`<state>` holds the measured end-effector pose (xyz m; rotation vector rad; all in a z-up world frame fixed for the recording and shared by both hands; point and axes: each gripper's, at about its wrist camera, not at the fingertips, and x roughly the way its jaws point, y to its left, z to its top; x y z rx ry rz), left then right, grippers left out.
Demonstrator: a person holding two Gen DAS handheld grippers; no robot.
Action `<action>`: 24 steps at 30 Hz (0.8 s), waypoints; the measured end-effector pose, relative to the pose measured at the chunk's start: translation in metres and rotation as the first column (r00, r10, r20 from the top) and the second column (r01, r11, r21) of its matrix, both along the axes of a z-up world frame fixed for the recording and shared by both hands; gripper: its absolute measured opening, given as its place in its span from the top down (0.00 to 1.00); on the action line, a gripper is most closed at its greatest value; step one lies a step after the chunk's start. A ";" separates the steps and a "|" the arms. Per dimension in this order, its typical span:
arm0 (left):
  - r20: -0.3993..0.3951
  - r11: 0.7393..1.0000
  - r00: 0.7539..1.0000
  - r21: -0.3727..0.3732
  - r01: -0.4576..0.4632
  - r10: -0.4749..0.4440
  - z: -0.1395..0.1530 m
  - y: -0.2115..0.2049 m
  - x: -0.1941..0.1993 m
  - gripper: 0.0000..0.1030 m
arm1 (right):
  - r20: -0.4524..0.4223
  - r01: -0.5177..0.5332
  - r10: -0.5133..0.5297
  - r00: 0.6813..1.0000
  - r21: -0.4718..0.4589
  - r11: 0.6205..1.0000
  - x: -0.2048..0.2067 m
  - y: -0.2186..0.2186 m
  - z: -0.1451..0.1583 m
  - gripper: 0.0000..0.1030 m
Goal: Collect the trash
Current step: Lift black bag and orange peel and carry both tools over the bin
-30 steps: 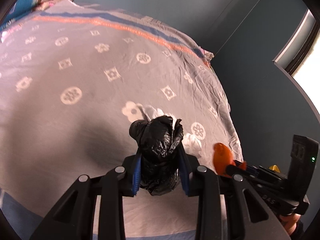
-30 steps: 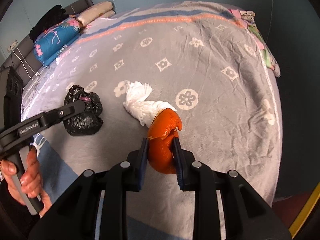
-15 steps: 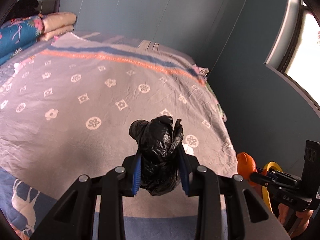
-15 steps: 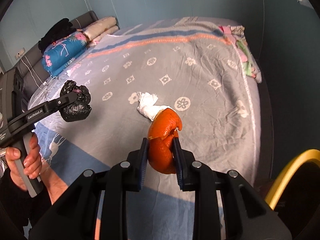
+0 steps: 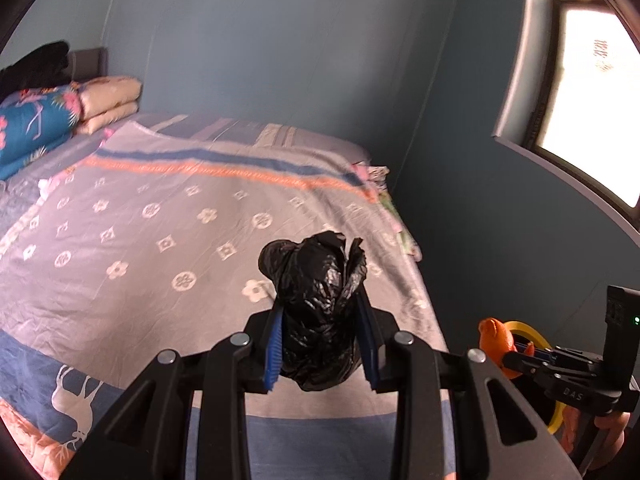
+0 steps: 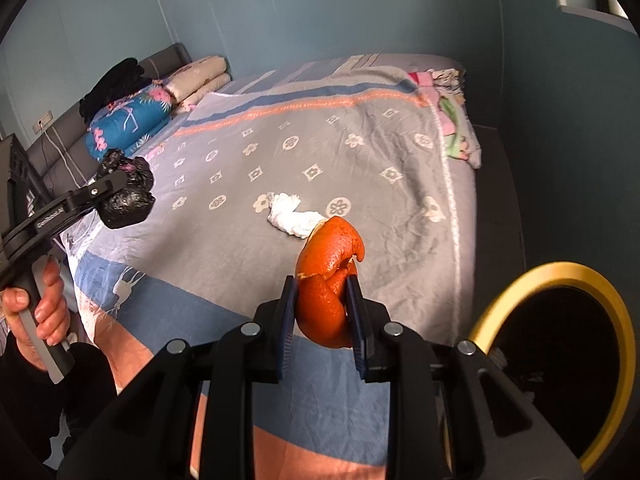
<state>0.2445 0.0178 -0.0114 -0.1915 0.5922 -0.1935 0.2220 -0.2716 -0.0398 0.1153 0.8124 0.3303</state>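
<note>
Carrying both finds off the bed (image 6: 224, 264), the left hand-held gripper (image 5: 322, 344) is clenched on a crumpled black plastic bag (image 5: 316, 312) and the right hand-held gripper (image 6: 322, 324) on an orange peel (image 6: 328, 280), each held clear of the blanket, probably for dropping into the yellow-rimmed bin (image 6: 552, 272) (just beside the bed's near corner). A white crumpled tissue (image 6: 292, 218) lies on the bed. Open air surrounds both loads; the bin's mouth looks unobstructed.

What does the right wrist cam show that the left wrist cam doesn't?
Right wrist only: the crumpled white tissue lying on the bed, and the person's left hand on the left gripper's handle. Left wrist only: the bright window. Both: the black bag clamped in the left gripper, the orange peel in the right gripper, the yellow-rimmed bin, the patterned bedspread.
</note>
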 end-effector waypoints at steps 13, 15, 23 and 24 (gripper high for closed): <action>0.101 0.986 0.983 0.077 0.147 -0.154 0.037 -0.084 -0.033 0.71 | 0.081 0.102 -0.106 0.991 0.045 0.994 -0.038 -0.073 0.024 0.77; 0.111 0.981 0.977 0.085 0.174 -0.183 0.041 -0.100 -0.036 0.71 | 0.090 0.119 -0.123 0.988 0.051 0.992 -0.043 -0.085 0.026 0.77; 0.156 0.952 0.943 0.142 0.272 -0.293 0.051 -0.156 -0.046 0.71 | 0.108 0.193 -0.199 0.974 0.063 0.979 -0.061 -0.131 0.032 0.77; 0.161 0.947 0.938 0.151 0.284 -0.307 0.052 -0.164 -0.047 0.71 | 0.109 0.200 -0.206 0.972 0.063 0.978 -0.062 -0.134 0.032 0.77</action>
